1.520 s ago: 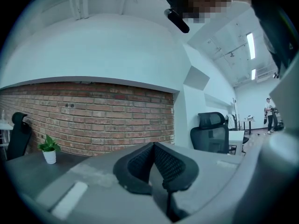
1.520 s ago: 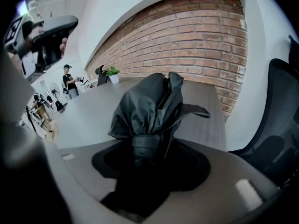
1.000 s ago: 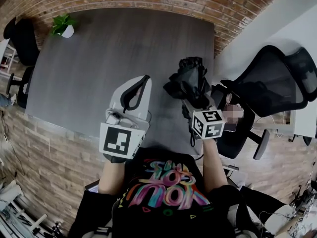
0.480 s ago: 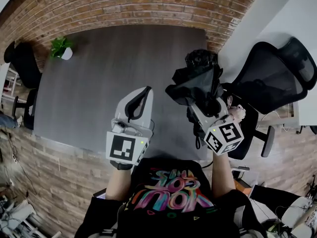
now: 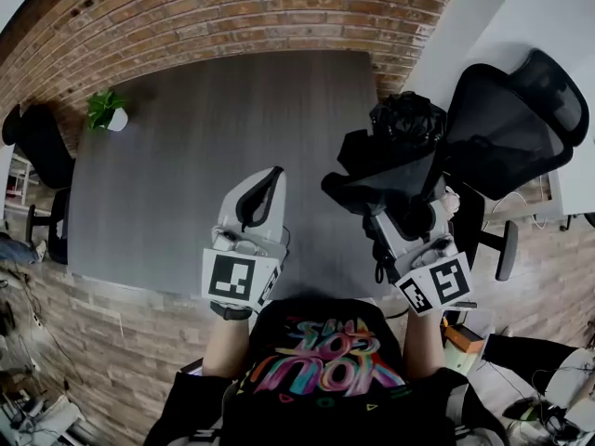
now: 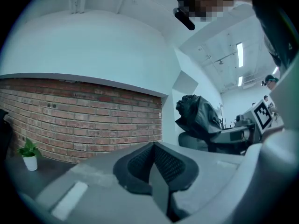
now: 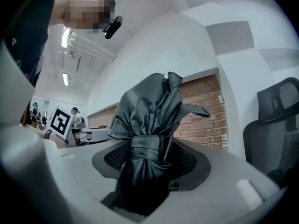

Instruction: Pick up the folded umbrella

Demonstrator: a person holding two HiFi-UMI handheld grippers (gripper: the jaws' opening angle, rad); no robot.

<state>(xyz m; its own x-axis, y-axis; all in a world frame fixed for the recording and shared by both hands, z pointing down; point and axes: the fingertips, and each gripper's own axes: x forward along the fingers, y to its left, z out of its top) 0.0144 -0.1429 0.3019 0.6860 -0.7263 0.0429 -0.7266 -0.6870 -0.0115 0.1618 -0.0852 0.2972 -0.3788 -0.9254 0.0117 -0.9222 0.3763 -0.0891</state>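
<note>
Right gripper [image 7: 148, 164] had its jaws clamped on the strapped waist of the folded umbrella [image 7: 150, 118], which was in the air by the right edge of the table [image 5: 186, 137], while the left gripper [image 6: 153, 158] hung over the table with its jaws pressed together on nothing. The lift looked best served by a steady squeeze on the strap band, not the loose cloth, with the gripper level so the bundle could not slide out. The umbrella's handle end was buried between the jaws, and in the head view its folds covered the jaw tips.
</note>
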